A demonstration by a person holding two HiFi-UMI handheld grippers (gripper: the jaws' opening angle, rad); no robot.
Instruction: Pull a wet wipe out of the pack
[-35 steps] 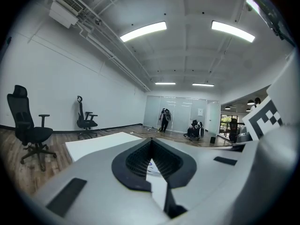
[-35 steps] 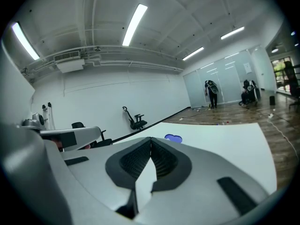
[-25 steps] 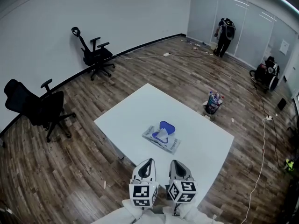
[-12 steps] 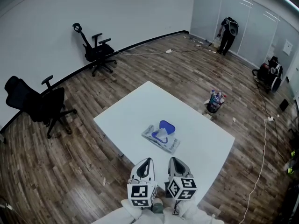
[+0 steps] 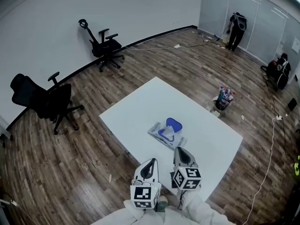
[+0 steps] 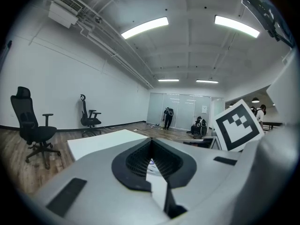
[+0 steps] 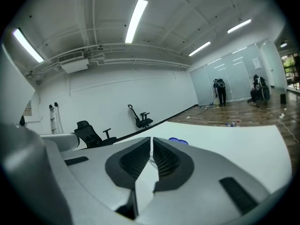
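Note:
The wet wipe pack (image 5: 165, 135) lies flat near the middle of the white table (image 5: 140, 107). Its blue lid (image 5: 174, 123) stands open and a wipe tip pokes up from the opening. My right gripper (image 5: 181, 150) hangs shut and empty over the table's near part, a short way short of the pack. My left gripper (image 5: 150, 162) sits farther back at the near edge, also shut with nothing in it. In the right gripper view the blue lid (image 7: 178, 141) peeks just beyond the closed right gripper (image 7: 151, 140). In the left gripper view the left gripper (image 6: 151, 142) has its jaws meeting at the tips.
Two black office chairs (image 5: 44, 100) (image 5: 105, 46) stand by the left wall. A container of bottles (image 5: 225, 99) sits on the wood floor right of the table. A person (image 5: 237, 29) stands at the far glass wall, bags (image 5: 280, 71) and a cable (image 5: 269, 149) lie at right.
My right gripper has moved forward over the table toward the pack, staying shut. The left gripper has kept its place. The head view has shifted a little.

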